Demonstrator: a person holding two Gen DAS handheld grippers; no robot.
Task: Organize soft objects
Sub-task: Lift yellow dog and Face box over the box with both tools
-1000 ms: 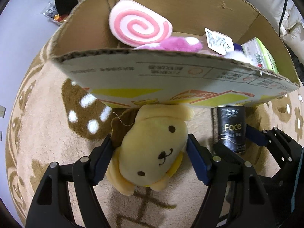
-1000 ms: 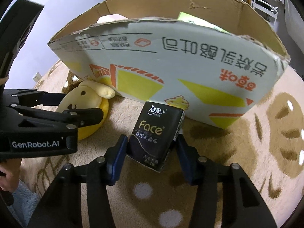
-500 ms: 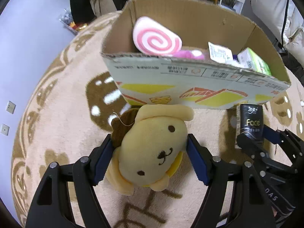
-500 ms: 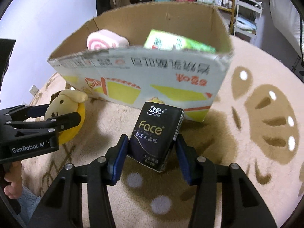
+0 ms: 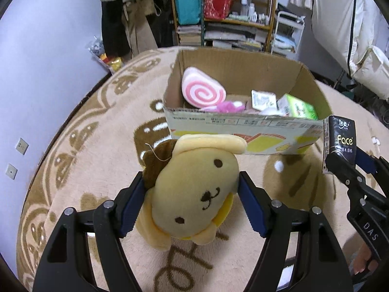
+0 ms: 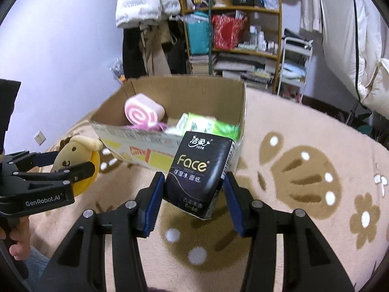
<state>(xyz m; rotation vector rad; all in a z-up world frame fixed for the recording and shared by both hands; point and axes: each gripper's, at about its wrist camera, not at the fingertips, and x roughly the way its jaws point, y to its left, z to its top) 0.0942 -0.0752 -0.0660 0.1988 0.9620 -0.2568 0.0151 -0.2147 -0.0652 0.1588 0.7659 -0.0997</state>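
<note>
My left gripper [image 5: 192,194] is shut on a yellow plush dog [image 5: 194,189] and holds it above the rug, in front of the cardboard box [image 5: 218,121]. My right gripper [image 6: 194,189] is shut on a black Face tissue pack [image 6: 199,172], also raised, by the box's near right corner [image 6: 239,143]. The box holds a pink swirl cushion [image 5: 201,92], a purple plush [image 5: 228,107] and green tissue packs [image 5: 301,108]. The tissue pack [image 5: 340,146] shows at the right of the left wrist view, and the plush dog [image 6: 75,160] at the left of the right wrist view.
A beige round rug [image 5: 97,160] with brown patterns covers the floor. Behind the box stand a cluttered wooden shelf [image 5: 226,19], hanging coats [image 5: 126,24] and a white trolley [image 5: 287,31]. A purple wall [image 5: 36,60] is at left.
Both grippers have risen and drawn back from the box, each carrying its object. The box now looks smaller and its inside is in view.
</note>
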